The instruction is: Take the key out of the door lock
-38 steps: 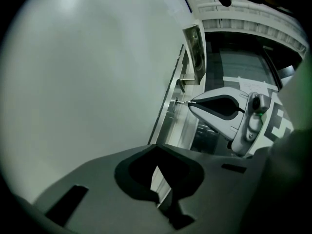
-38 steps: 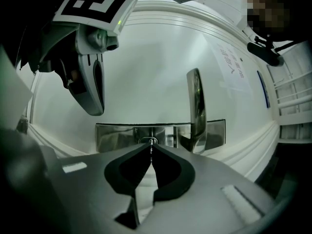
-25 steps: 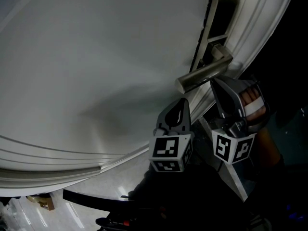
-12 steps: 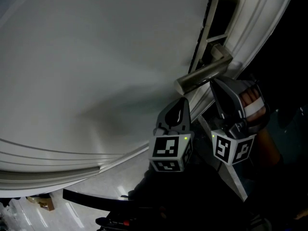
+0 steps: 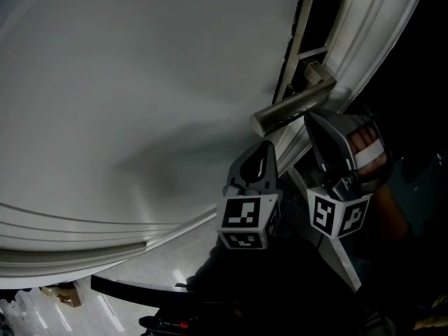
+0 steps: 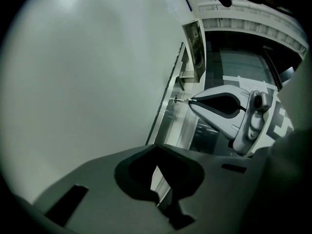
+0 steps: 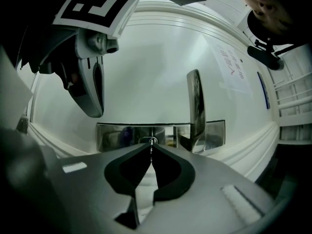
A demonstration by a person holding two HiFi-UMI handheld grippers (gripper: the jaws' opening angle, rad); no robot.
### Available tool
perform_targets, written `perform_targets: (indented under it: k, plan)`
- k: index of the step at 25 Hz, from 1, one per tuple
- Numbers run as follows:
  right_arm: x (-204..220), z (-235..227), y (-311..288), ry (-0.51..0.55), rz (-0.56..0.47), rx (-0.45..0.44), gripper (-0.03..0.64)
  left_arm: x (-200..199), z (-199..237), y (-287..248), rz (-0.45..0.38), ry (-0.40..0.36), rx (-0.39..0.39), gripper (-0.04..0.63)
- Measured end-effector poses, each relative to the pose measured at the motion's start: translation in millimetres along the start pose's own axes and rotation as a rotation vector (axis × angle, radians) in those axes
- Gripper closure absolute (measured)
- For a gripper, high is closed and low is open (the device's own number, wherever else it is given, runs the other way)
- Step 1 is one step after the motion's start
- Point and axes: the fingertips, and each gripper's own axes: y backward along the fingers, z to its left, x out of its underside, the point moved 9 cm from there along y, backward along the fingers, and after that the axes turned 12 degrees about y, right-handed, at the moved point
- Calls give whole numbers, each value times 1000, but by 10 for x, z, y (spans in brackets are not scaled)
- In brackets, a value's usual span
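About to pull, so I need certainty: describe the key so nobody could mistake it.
On the white door, find the metal lock plate by its edge. The key is the small stub sticking out of that plate beside the lever handle, the only part pinched by the right gripper.

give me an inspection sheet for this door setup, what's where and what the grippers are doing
surface: white door, unevenly lit, no marks seen
job's things: key in the metal lock plate, beside the lever handle
clutter: small brownish thing on the floor, too dim to identify
grippers: right gripper has its jaws closed on the key; left gripper has its jaws together with nothing between them, beside the right one
cables: nothing seen
surroundings: printed sheet stuck on the door; moulded door frame; dark beyond it
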Motion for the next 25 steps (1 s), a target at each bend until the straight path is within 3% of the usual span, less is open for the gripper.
perform_targets:
  k: [25]
  plan:
    - [-1, 6, 13, 6, 3, -3, 604, -4, 15, 20, -1, 3, -5, 595]
